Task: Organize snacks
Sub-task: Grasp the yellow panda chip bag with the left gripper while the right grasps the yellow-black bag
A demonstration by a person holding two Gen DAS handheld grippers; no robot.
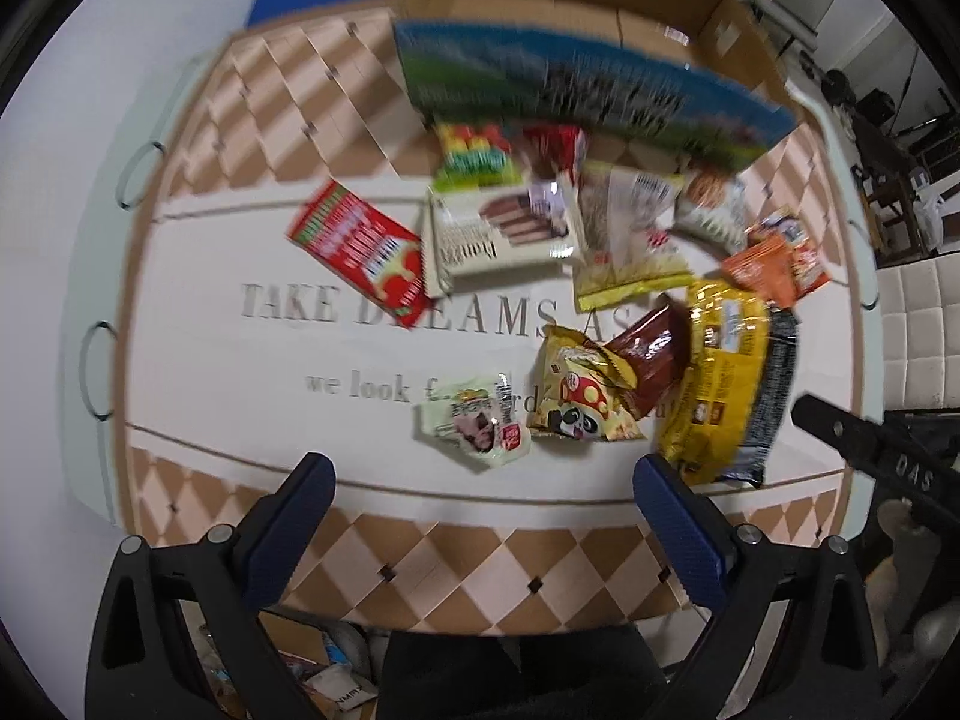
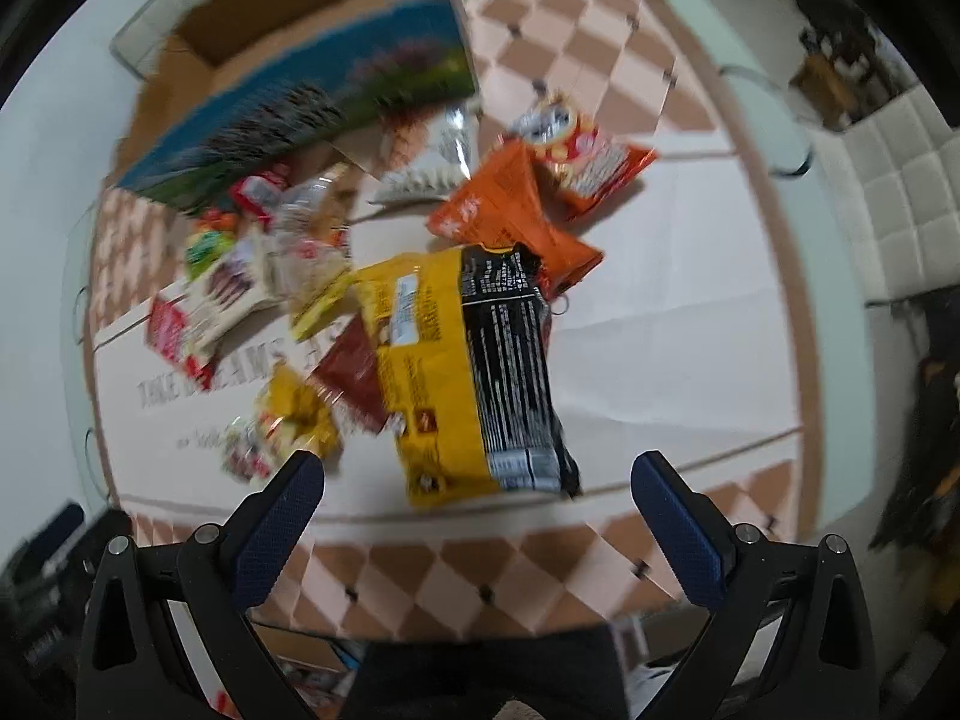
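Left claw: my left claw (image 1: 483, 483) is spread wide and carries nothing, hanging over the near edge of the counter (image 1: 198, 276).
Right claw: my right claw (image 2: 477, 474) is spread just as wide, empty, and points at the yellow-and-black bag (image 2: 474, 372) straight ahead.
Snacks: every packet I can see lies loose on the counter — the red packet (image 1: 360, 252) off to the left, the cream wafer packet (image 1: 498, 228) just beside it, the panda bag (image 1: 579, 390) and the pale green packet (image 1: 477, 426) nearest me, two orange bags (image 2: 522, 210) to the right.
Box: the cardboard box (image 1: 576, 6) stands open at the far edge; from here I cannot tell what is inside.
Progress: I judge the sorting barely begun — nothing gripped, the heap unsorted, nearly all of it left to do.
Blur: both views are smeared, so labels are unreadable.
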